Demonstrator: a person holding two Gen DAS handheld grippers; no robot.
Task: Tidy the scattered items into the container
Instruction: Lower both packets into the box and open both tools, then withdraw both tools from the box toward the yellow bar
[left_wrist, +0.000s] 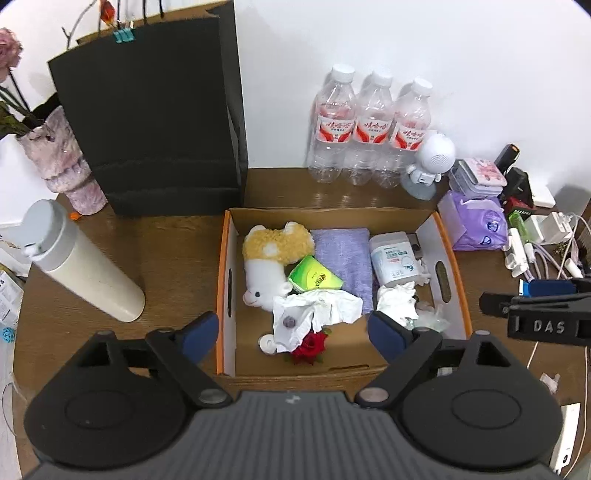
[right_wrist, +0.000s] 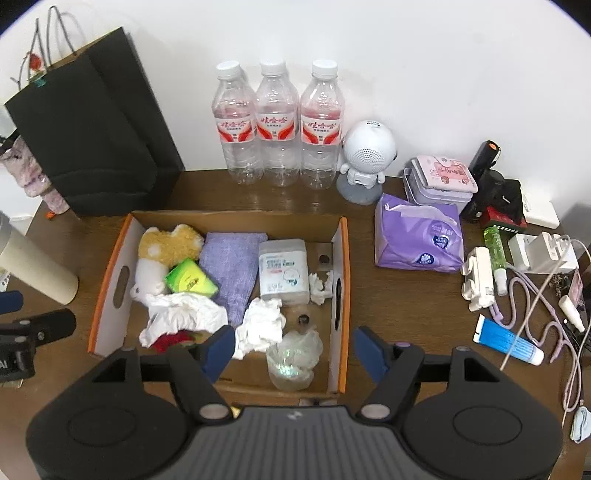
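Observation:
An open cardboard box (left_wrist: 456, 280) (right_wrist: 110, 273) with orange edges stands on the brown table. It holds a plush toy (left_wrist: 271, 254) (right_wrist: 166, 247), a purple cloth (left_wrist: 345, 258) (right_wrist: 232, 266), a green tissue pack (left_wrist: 314, 277) (right_wrist: 190, 282), a white wipes canister (left_wrist: 393, 258) (right_wrist: 282, 271), crumpled tissues (left_wrist: 317, 312) (right_wrist: 184, 314), a red rose (left_wrist: 310, 345) and a clear plastic bag (right_wrist: 293, 354). My left gripper (left_wrist: 293, 334) hovers open and empty over the box's near edge. My right gripper (right_wrist: 295, 350) is open and empty over the box's near right corner.
A black paper bag (left_wrist: 155, 122), a cream thermos (left_wrist: 81, 258) and a vase (left_wrist: 62, 162) stand left. Three water bottles (right_wrist: 280, 122) and a white robot speaker (right_wrist: 364, 162) line the wall. A purple wipes pack (right_wrist: 419, 232), a blue tube (right_wrist: 509, 341), cables and chargers lie right.

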